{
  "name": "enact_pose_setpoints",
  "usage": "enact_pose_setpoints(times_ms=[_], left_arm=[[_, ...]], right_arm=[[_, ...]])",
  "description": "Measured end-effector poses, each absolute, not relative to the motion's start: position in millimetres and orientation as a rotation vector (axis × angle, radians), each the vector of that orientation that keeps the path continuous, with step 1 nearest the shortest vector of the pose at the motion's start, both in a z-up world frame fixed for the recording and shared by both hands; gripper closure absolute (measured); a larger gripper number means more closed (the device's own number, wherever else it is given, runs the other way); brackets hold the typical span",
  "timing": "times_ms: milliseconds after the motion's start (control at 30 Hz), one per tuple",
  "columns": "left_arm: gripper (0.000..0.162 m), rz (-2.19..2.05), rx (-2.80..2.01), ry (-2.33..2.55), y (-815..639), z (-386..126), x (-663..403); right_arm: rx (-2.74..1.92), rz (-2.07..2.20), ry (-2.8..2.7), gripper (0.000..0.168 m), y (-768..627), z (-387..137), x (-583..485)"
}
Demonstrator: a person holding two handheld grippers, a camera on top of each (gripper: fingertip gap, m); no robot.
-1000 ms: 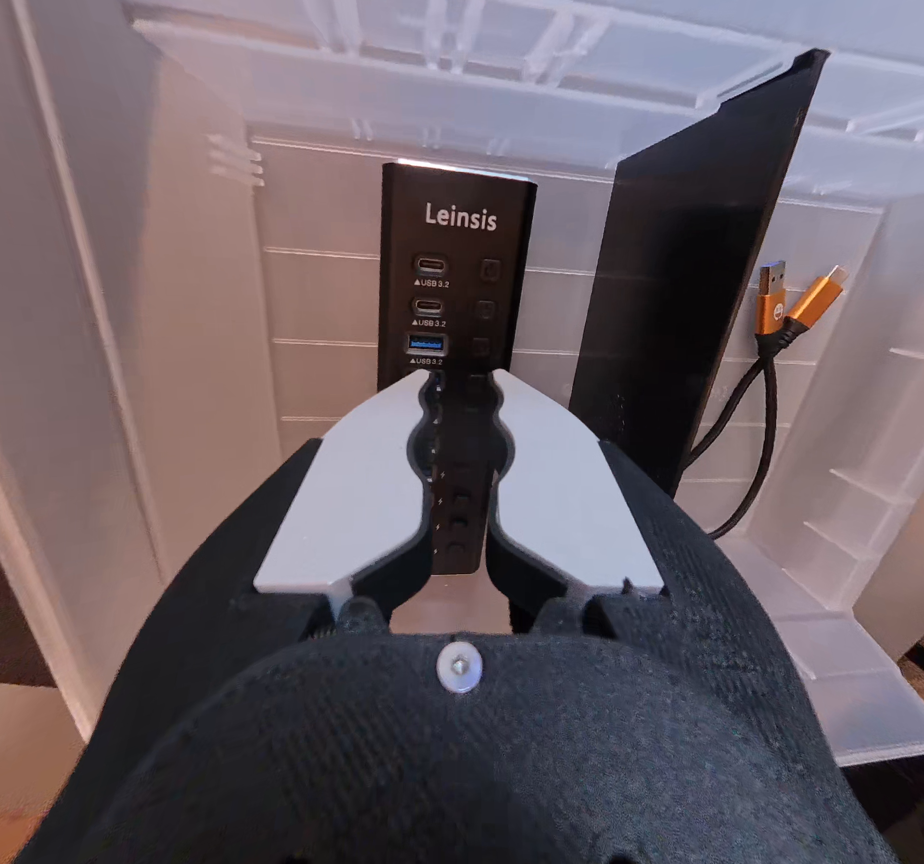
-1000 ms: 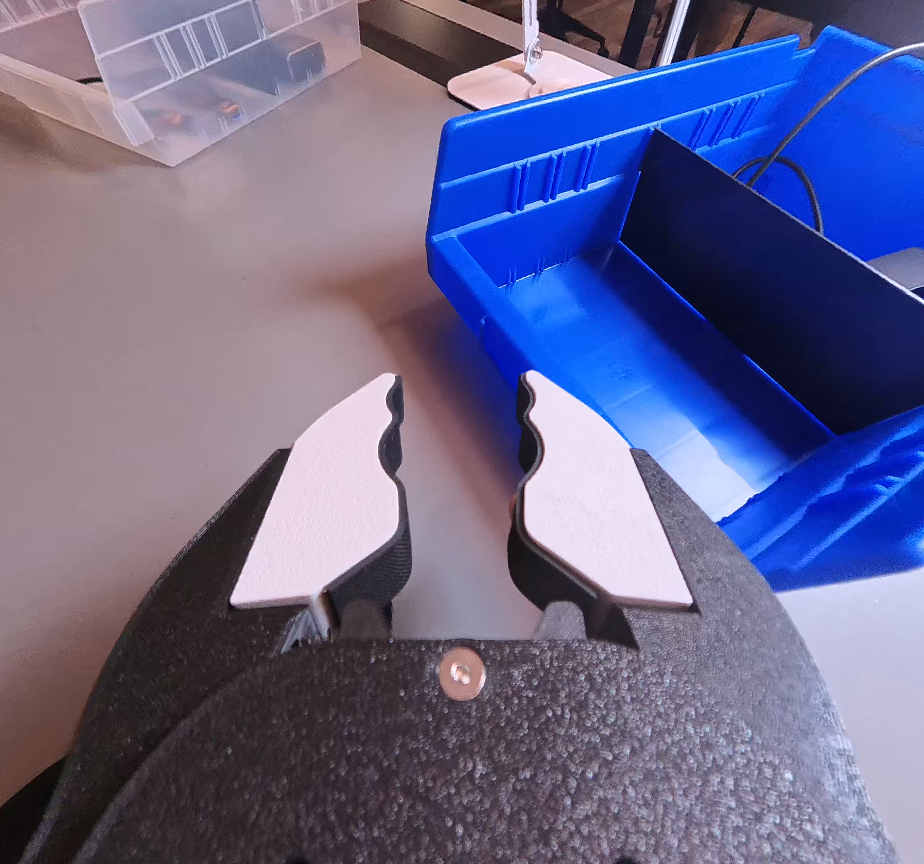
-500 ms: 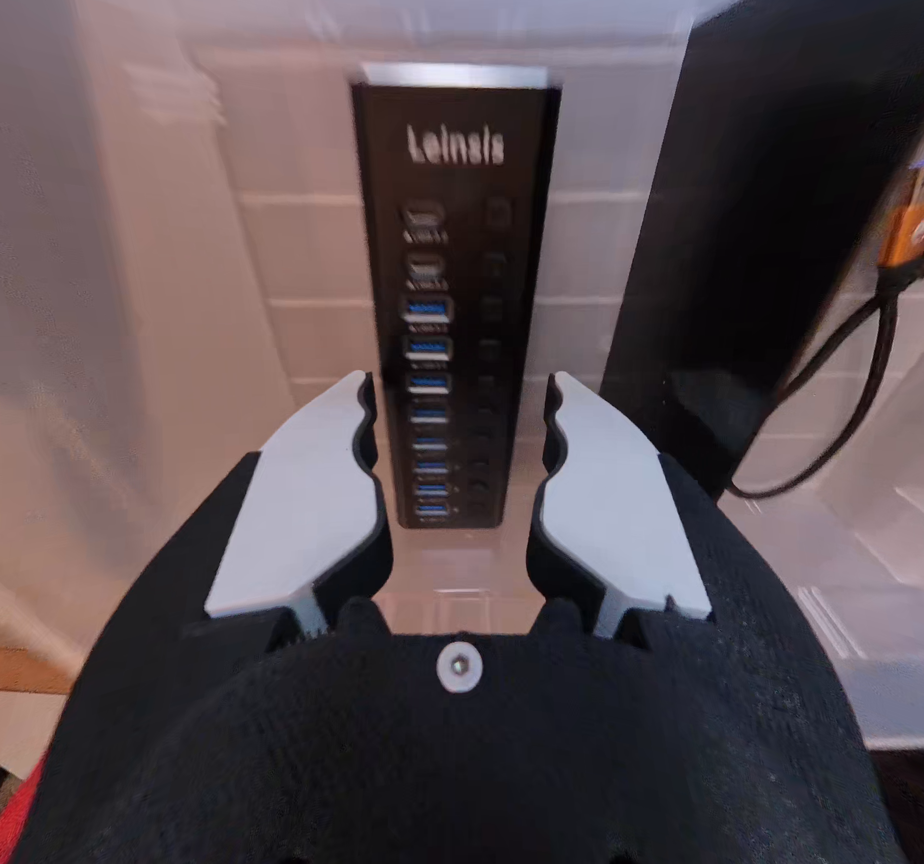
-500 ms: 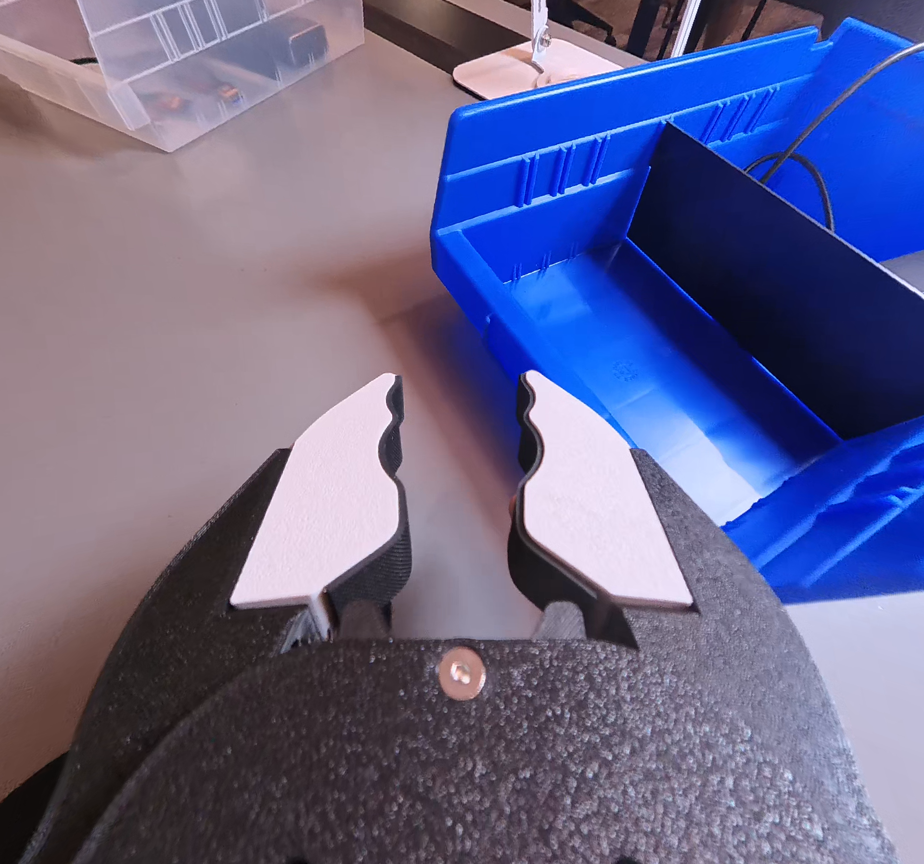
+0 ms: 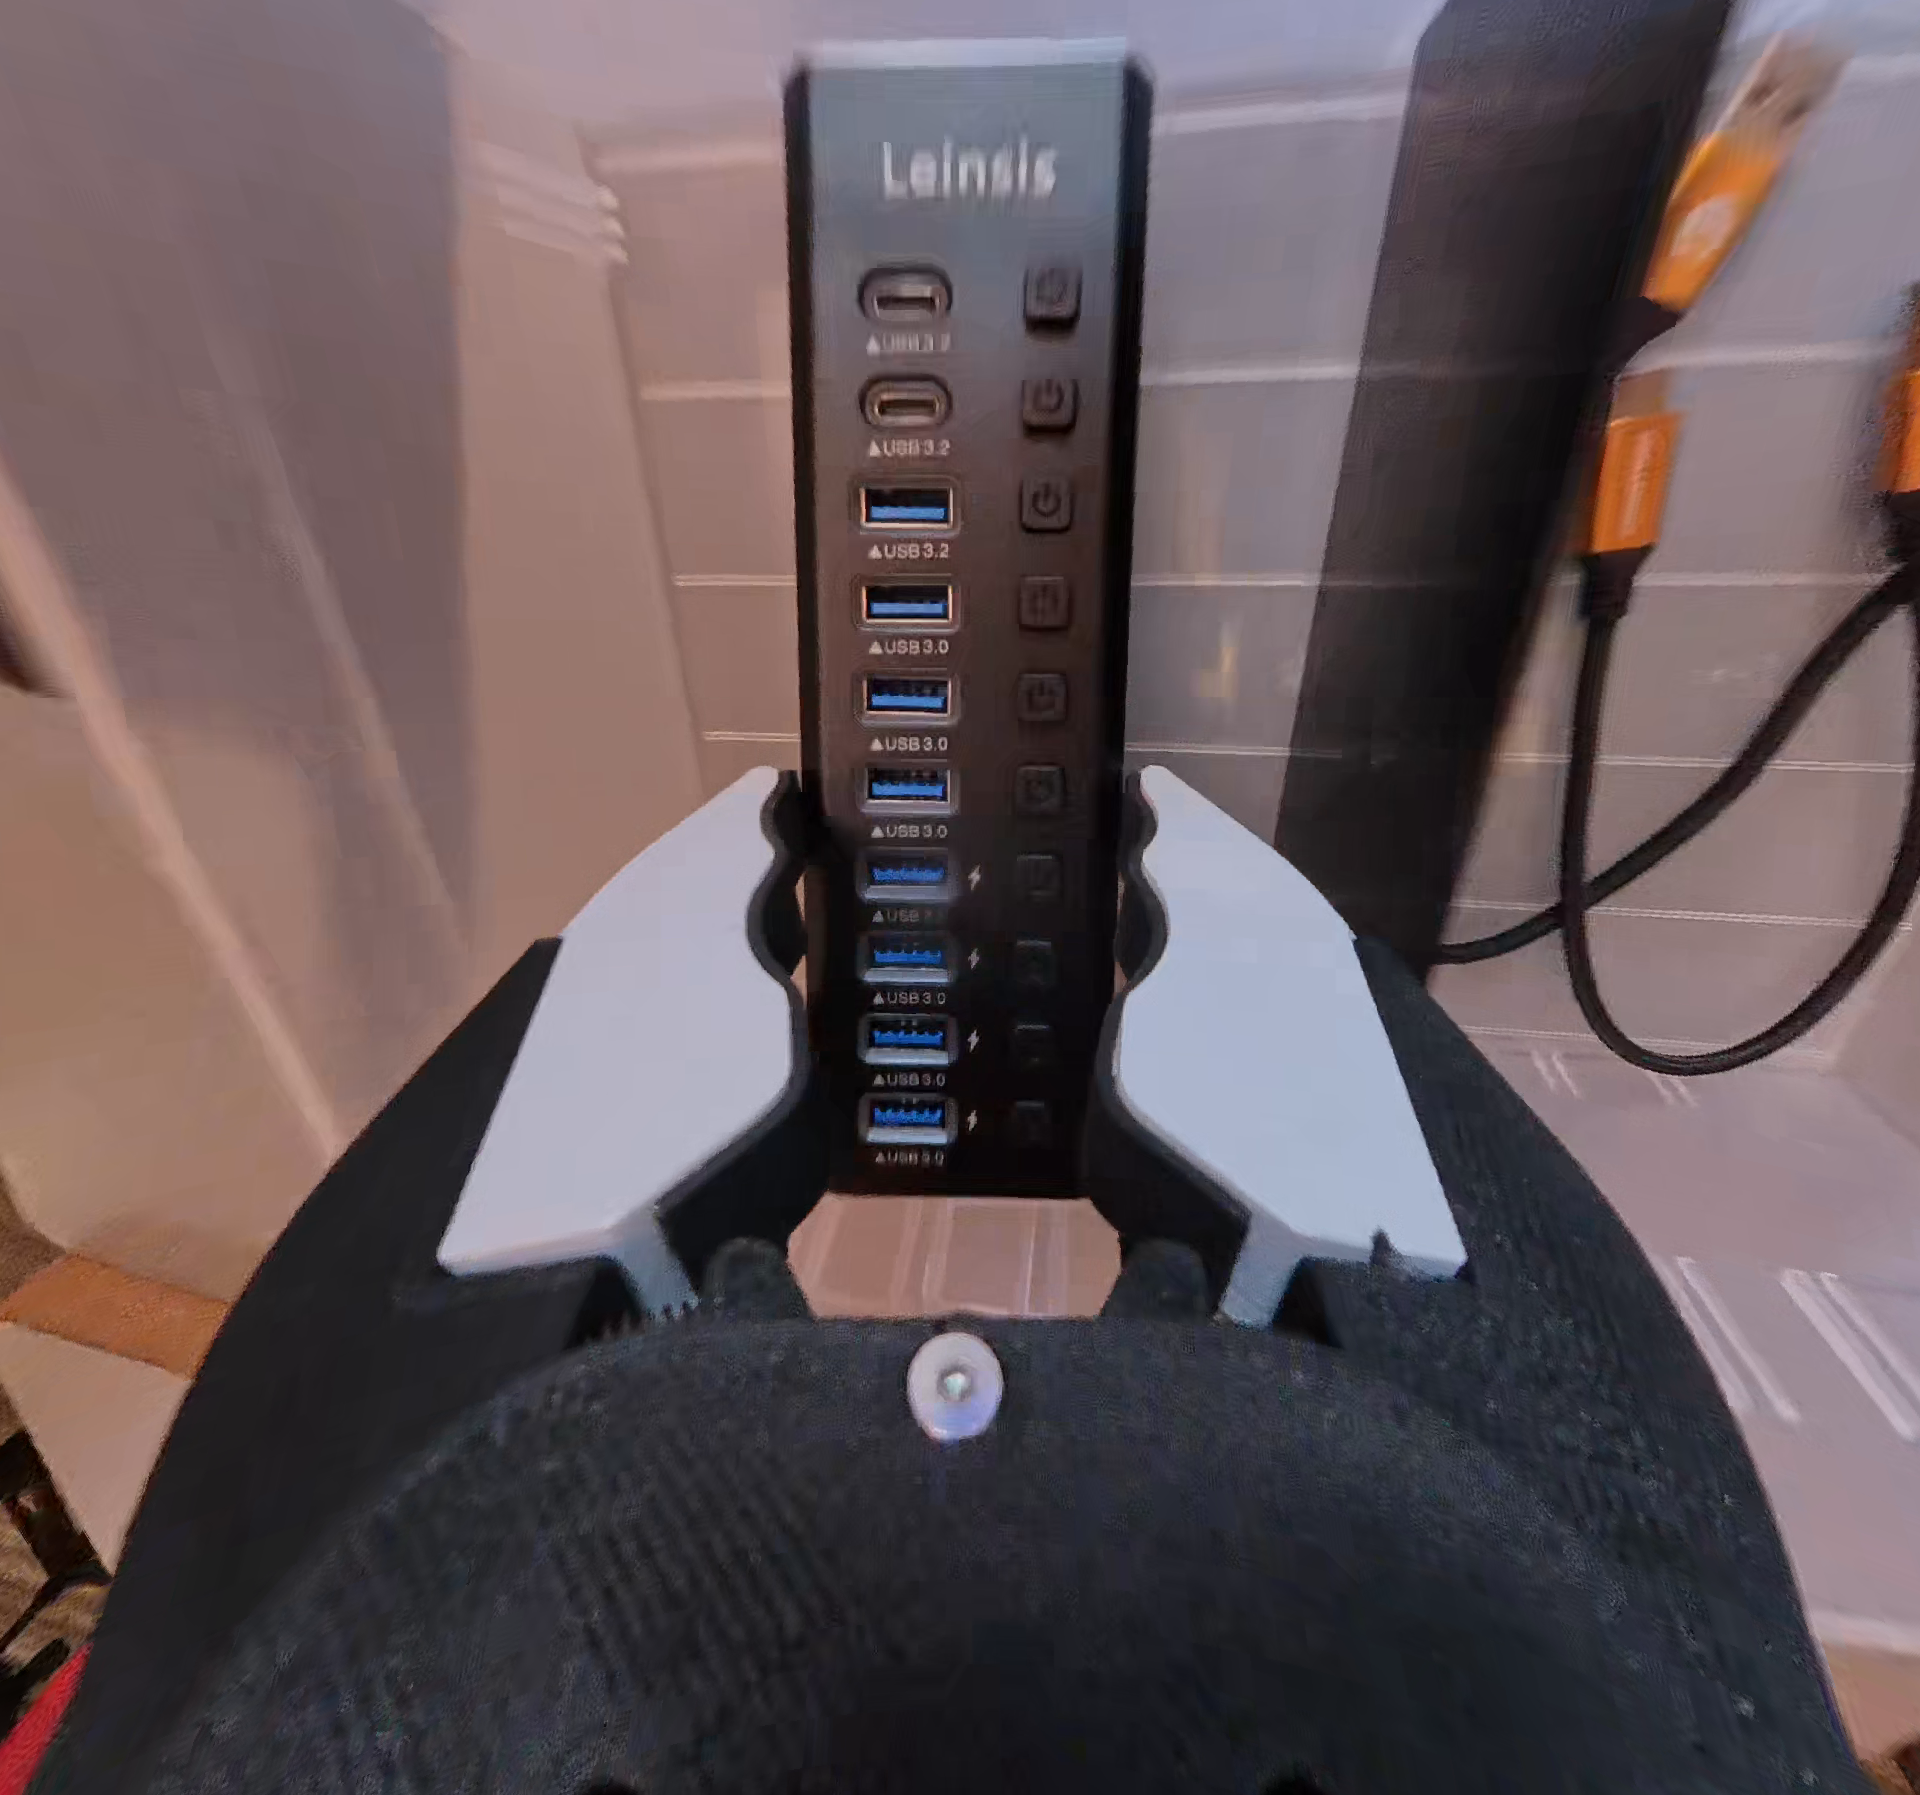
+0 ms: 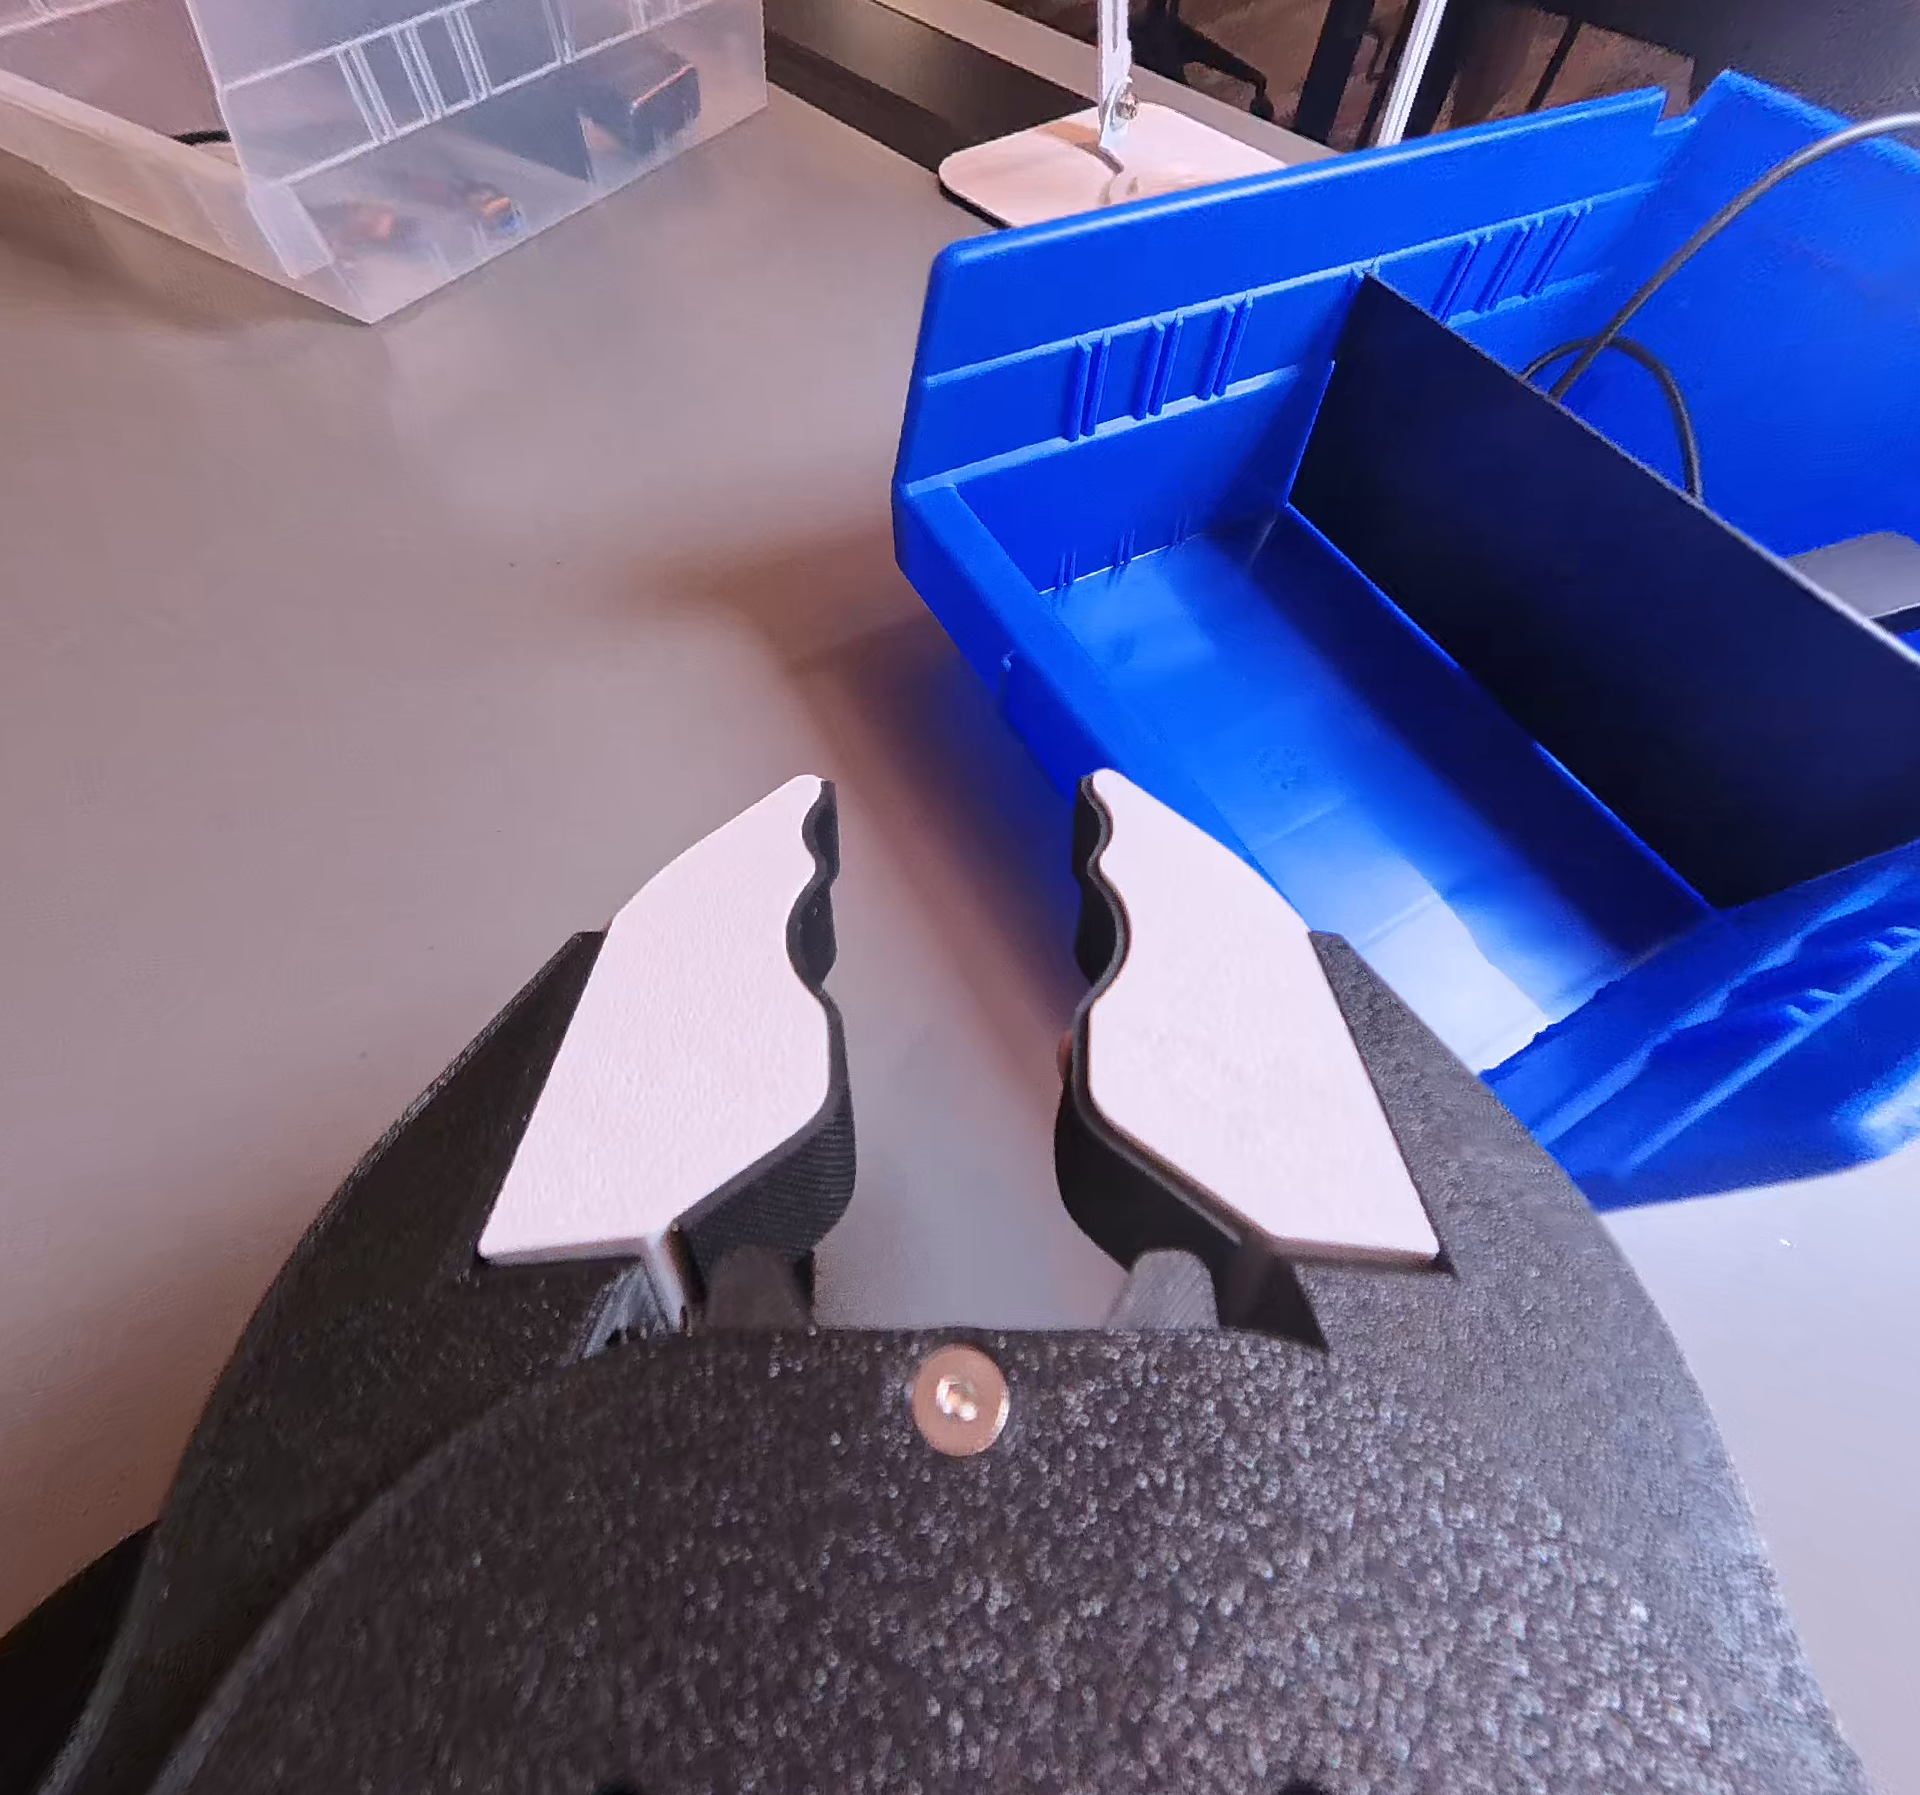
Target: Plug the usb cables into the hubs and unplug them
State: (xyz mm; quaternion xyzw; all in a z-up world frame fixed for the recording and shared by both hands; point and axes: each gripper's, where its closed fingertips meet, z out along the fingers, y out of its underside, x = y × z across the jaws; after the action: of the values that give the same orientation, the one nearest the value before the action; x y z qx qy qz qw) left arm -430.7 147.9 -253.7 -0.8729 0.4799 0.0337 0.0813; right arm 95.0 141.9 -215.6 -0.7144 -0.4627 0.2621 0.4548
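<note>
Left hand-held gripper (image 5: 961, 789) astride hub (image 5: 966, 602)

One hub (image 5: 966, 540), two bins (image 6: 1195, 457) (image 6: 468, 72), two tongs (image 5: 961, 800) (image 6: 951, 789).

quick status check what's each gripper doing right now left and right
Left gripper: shut on the black USB hub, fingers at its two long sides.
Right gripper: open, holding nothing, above the grey table.

A long black hub (image 5: 966, 602) lies lengthwise straight ahead of the left gripper (image 5: 961, 800), its near half between the fingers; one column of ports, all empty. Right of it, past a black divider, lie black cables (image 5: 1662, 935) with orange plugs, unplugged.
</note>
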Motion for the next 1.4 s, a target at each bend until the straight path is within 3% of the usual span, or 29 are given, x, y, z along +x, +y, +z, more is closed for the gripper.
enact_pose_setpoints(times_ms=[333,600,767,833,933,1200,1300,1400], left_arm=[[0.103,0.251,-2.297,1.375,121,-131,-402],[0.103,-0.176,-1.661,1.394,52,-69,-224],[0.103,-0.636,-1.295,1.366,-13,-87,-87],[0.103,-0.717,-1.272,1.378,-25,-107,-51],[0.103,-0.779,-1.328,1.386,-29,-139,-23],[0.102,-0.815,-1.417,1.258,-19,-163,-16],[0.080,-0.759,-1.541,1.262,-12,-182,-18],[0.088,-0.713,-1.624,1.280,-8,-202,-13]], right_arm=[[-1.681,0.678,-1.205,0.124,122,-201,73],[-1.393,0.895,-1.259,0.118,69,-149,7],[-1.113,1.153,-1.232,0.077,2,-103,-39],[-1.021,1.177,-1.235,0.073,-22,-93,-47],[-0.953,1.111,-1.269,0.097,-38,-97,-50],[-1.026,1.326,-1.253,0.097,-25,-112,-44],[-1.043,1.403,-1.226,0.097,-17,-111,-44],[-1.060,1.479,-1.197,0.097,-12,-109,-49]])
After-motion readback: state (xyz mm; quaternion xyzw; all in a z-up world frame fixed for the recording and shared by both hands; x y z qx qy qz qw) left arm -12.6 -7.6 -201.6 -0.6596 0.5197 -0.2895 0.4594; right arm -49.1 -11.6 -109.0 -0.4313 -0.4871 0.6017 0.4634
